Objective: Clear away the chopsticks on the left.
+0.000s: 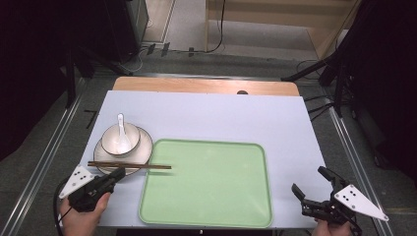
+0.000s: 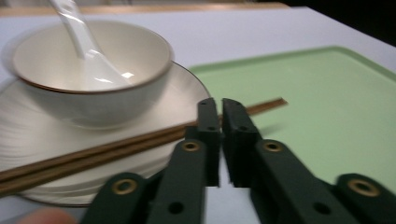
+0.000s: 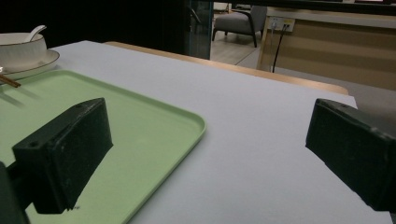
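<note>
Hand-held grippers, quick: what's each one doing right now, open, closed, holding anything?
Left hand-held gripper: closed, holding nothing, tips just in front of the chopsticks.
Right hand-held gripper: wide open, holding nothing.

Office-like lab, camera stands [image 1: 339, 73], armchair [image 3: 236, 23], wall sockets [image 3: 283, 23]

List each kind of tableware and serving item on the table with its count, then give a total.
Bowl: 1
Plate: 1
Spoon: 1
Chopsticks: 2, lying side by side as a pair
Green tray: 1
Total: 6
</note>
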